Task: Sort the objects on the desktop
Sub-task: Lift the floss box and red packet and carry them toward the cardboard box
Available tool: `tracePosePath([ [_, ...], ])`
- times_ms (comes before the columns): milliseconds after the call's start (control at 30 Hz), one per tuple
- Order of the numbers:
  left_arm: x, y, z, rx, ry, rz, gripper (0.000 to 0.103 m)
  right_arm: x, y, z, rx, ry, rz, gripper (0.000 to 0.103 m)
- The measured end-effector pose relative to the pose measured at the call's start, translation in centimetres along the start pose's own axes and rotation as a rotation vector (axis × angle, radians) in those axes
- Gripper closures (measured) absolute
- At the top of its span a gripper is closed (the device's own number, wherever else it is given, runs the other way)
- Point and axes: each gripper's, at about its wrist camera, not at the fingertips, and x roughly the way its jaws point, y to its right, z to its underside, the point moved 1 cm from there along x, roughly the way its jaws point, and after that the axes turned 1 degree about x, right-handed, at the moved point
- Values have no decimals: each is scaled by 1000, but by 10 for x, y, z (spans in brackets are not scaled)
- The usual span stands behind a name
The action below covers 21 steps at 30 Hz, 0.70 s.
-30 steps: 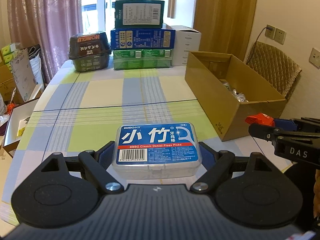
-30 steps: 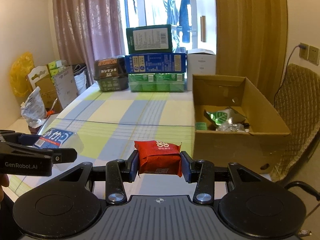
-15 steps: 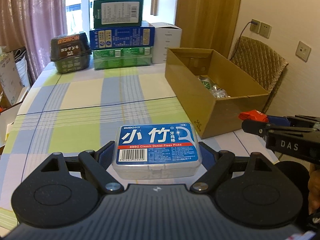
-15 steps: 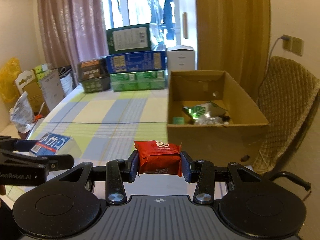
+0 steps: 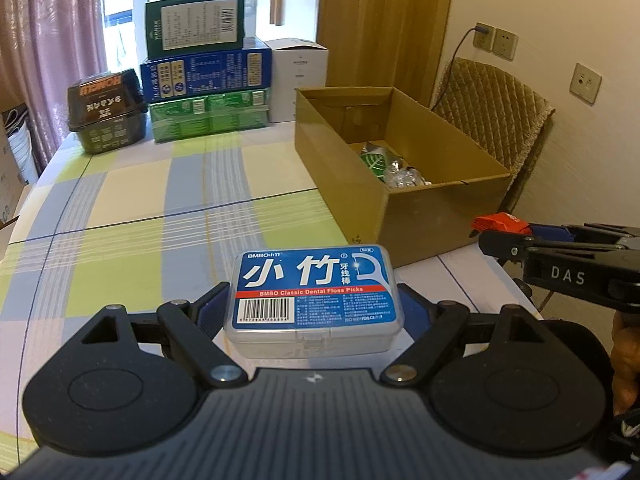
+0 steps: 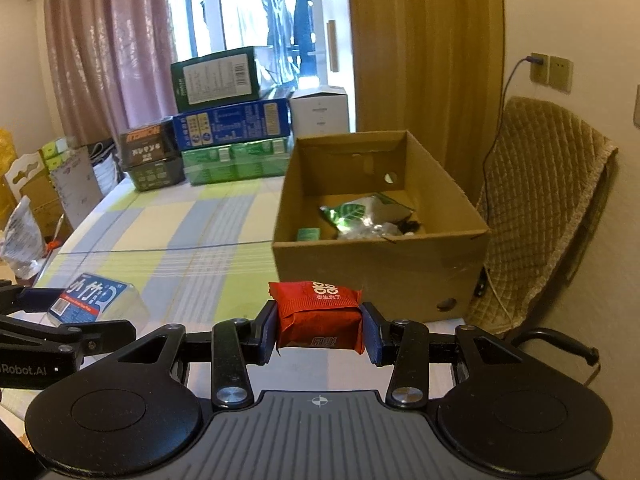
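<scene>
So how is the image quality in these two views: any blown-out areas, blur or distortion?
Left wrist view: the window is blown out, the floss pick box label reads sharp, and the table edge bows from the fisheye. Right wrist view: the window is overexposed, the cardboard box looks slightly soft, the red packet is sharp.

The left tool [image 5: 312, 312] is level, its blue-padded fingers [image 5: 212, 310] pressed on both short ends of a clear plastic floss-pick box with blue label [image 5: 314, 290]. At its 2 o'clock, the right tool [image 6: 320, 322] clamps a red foil snack packet [image 6: 318, 312].
</scene>
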Motion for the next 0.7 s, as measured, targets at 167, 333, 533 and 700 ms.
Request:
tracePosePath([
  [167, 6, 11, -4, 16, -5, 9, 20, -1, 11, -1, 17, 2, 13, 63],
  [333, 11, 21, -9, 33, -6, 20, 20, -2, 22, -2, 28, 0, 29, 63],
  [533, 20, 34, -14, 48, -8, 41, 20, -2, 34, -3, 39, -10, 51, 63],
  [700, 24, 43, -17, 56, -7, 57, 20, -2, 43, -5, 48, -10, 65, 63],
])
